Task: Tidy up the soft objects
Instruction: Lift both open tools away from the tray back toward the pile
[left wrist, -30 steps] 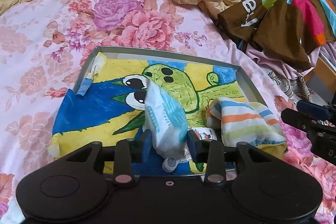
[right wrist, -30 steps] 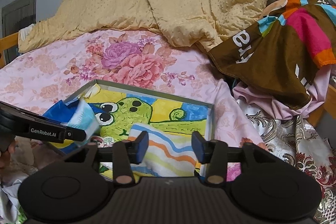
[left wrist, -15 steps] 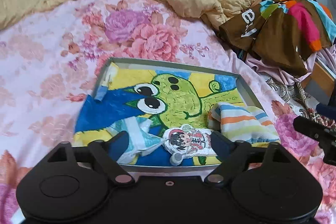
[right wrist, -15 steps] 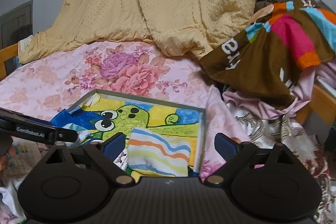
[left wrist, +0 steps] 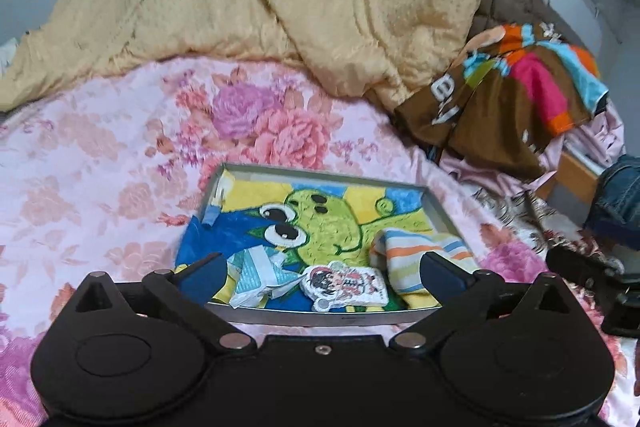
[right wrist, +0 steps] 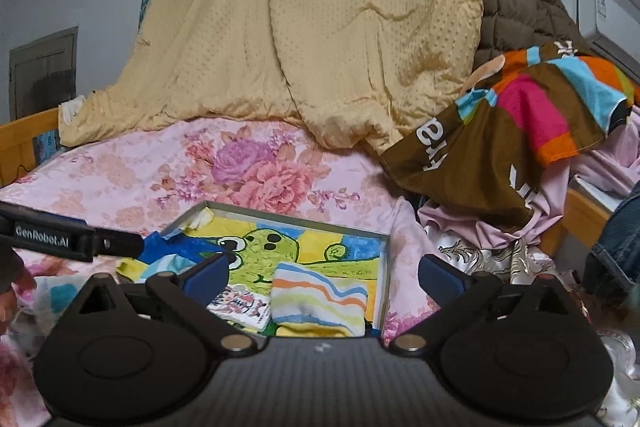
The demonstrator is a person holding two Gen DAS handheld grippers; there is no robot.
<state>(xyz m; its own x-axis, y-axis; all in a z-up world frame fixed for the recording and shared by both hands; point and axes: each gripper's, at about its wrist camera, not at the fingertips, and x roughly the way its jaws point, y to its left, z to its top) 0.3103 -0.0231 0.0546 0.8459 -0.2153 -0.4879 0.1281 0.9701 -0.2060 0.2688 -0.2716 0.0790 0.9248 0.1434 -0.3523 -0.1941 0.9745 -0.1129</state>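
Now the grey tray (left wrist: 436,205) on the flowered bed (left wrist: 100,163) serves as the collecting point and landmark. Lining its floor is a cartoon towel (left wrist: 320,223), which gives the small pieces a soft bed. On the tray's near half lie three items side by side: a crumpled white-and-blue cloth (left wrist: 256,273) toward the left edge, a flat printed charm or patch (left wrist: 344,283) (print blurred) in the middle, and a folded striped cloth (left wrist: 416,253) against the right wall. The left gripper (left wrist: 320,273) hangs over the tray's near rim, fingers opening wide, pressing on nothing. The right gripper (right wrist: 322,273) does likewise over the striped cloth, holding nothing. Beyond the tray's right wall, a brown multicoloured garment (right wrist: 500,139) is heaped, apparently unsorted.
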